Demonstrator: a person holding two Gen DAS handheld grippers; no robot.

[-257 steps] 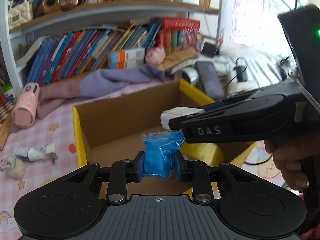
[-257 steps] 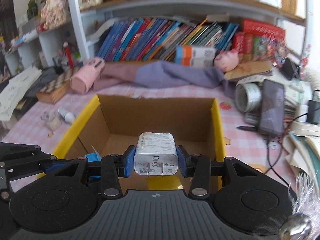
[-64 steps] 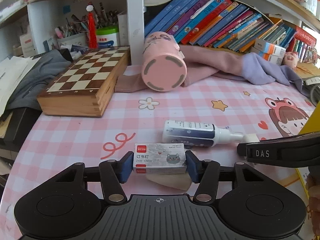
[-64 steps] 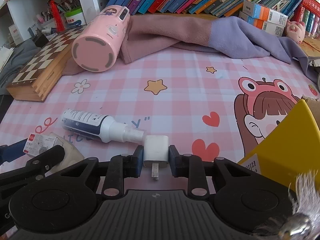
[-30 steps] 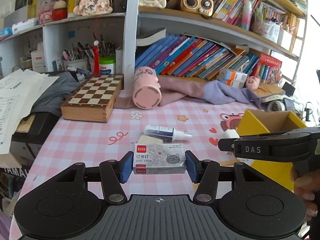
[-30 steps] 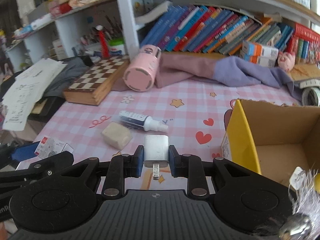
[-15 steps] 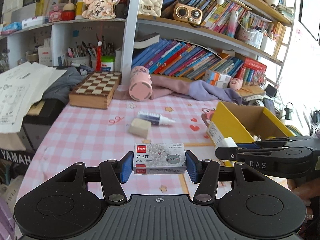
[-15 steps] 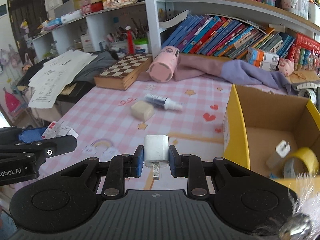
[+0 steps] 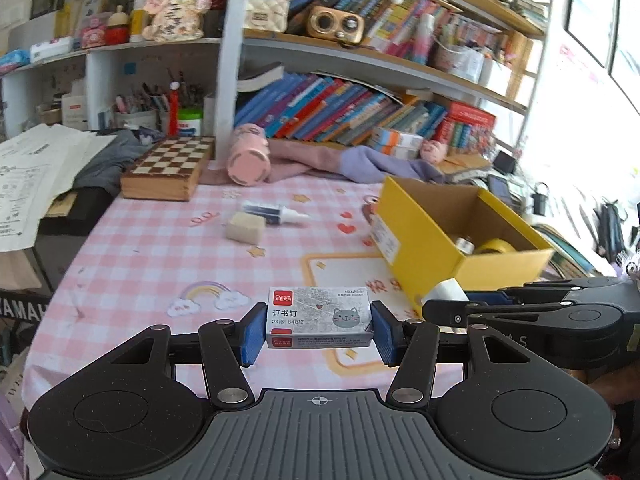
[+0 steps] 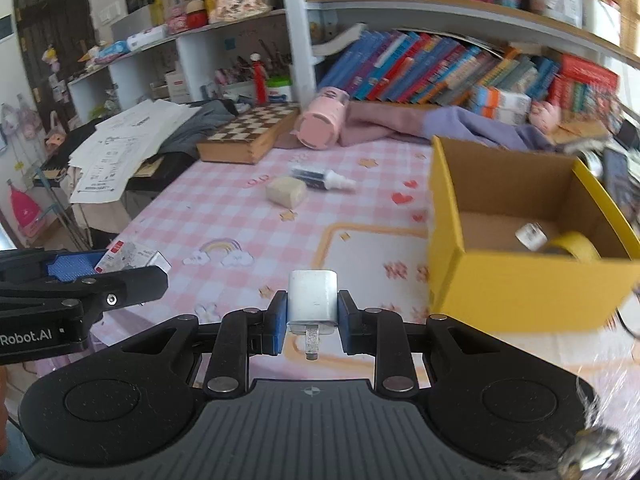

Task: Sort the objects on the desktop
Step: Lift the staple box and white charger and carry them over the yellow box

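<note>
My left gripper is shut on a grey staple box with a cat picture, held above the table's near edge; it also shows in the right wrist view. My right gripper is shut on a small white charger plug, prong toward the camera; it shows in the left wrist view too. The yellow cardboard box stands open to the right, holding a roll of yellow tape and a white charger.
A spray bottle and a beige block lie mid-table. A wooden chessboard box, a pink cup on its side and a pink-purple cloth sit by the bookshelf. Papers lie at left.
Both grippers have pulled further back and up from the table, each holding its object. The yellow box now lies closer on the right.
</note>
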